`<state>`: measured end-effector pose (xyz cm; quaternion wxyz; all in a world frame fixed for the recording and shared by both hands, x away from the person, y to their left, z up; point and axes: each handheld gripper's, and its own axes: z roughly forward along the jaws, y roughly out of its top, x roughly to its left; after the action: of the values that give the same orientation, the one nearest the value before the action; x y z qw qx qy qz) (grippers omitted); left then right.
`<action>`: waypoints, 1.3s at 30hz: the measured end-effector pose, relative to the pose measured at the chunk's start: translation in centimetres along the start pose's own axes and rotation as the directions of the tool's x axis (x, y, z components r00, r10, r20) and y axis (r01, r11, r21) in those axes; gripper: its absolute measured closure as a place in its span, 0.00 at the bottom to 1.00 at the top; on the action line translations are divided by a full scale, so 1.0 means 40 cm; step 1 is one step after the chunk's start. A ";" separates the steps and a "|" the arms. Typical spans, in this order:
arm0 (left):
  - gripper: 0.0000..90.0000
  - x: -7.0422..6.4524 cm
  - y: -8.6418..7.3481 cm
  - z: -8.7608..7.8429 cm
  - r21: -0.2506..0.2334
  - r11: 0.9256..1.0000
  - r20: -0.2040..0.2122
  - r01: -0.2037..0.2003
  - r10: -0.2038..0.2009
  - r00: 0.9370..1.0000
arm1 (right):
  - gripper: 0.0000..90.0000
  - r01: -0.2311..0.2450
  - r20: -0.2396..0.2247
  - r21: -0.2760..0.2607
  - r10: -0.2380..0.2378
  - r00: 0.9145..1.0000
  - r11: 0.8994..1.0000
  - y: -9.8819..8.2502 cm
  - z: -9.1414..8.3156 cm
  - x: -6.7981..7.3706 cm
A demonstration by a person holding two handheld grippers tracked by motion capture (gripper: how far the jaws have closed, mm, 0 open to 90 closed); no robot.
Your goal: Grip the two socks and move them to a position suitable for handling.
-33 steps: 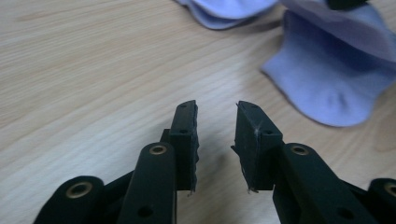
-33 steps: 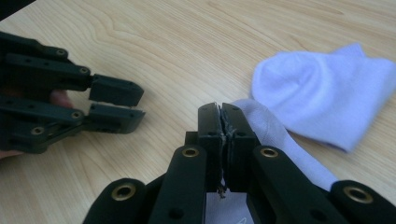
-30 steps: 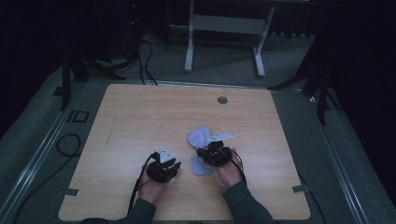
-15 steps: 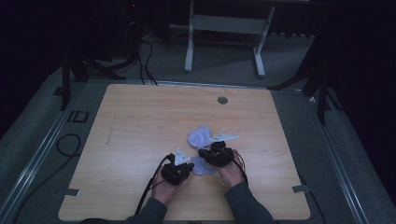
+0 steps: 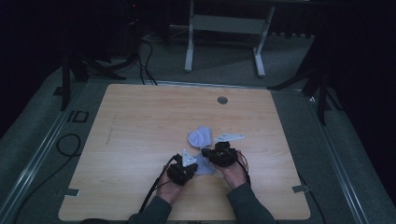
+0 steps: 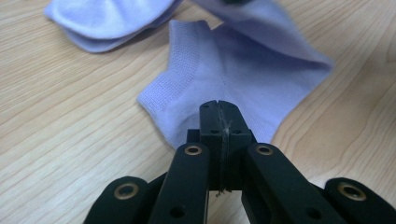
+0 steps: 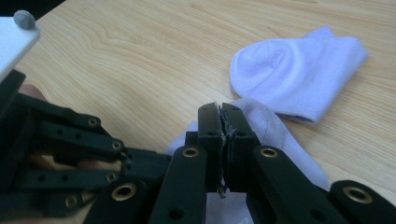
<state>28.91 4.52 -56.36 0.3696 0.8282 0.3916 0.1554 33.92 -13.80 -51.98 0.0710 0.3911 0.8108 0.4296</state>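
Two pale lavender socks lie on the wooden table [image 5: 140, 135]. The near sock [image 5: 204, 167] [image 6: 243, 70] [image 7: 268, 133] lies spread between both grippers. My left gripper [image 5: 192, 169] [image 6: 218, 109] is shut, its jaws pinching the sock at the ribbed cuff edge. My right gripper [image 5: 211, 161] [image 7: 225, 112] is shut on the same sock from the other side, and the fabric rises to its jaws. The second sock [image 5: 201, 136] [image 6: 107, 21] [image 7: 299, 70] lies folded just beyond, apart from both grippers. The left gripper [image 7: 70, 154] also appears close by in the right gripper view.
A small round grommet [image 5: 222, 100] sits near the table's far edge. Beyond the table stand a grey metal frame [image 5: 224, 28] and cables [image 5: 144, 60] on the floor. Bare wood extends to the left and far side of the socks.
My left gripper has moved right, up to the near sock beside the right gripper, and now sits shut on its edge. The right gripper has stayed in place.
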 end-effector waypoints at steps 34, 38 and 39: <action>0.93 0.017 -0.053 -0.065 0.017 0.999 -0.025 0.039 -0.038 0.999 | 0.91 -0.108 0.187 0.023 0.102 0.977 0.994 -0.176 -0.142 -0.108; 0.89 0.019 -0.053 -0.066 0.015 0.999 -0.028 0.042 -0.042 0.999 | 0.89 -0.103 0.186 0.004 0.100 0.978 0.995 -0.176 -0.146 -0.108; 0.89 0.022 -0.053 -0.067 0.017 0.999 -0.031 0.042 -0.041 0.999 | 0.88 -0.099 0.188 0.002 0.097 0.977 0.995 -0.177 -0.146 -0.107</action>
<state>26.87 7.38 -56.13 0.3594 0.8207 0.4156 0.1568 30.17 -22.80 -54.62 0.1237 0.4698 0.7826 0.3894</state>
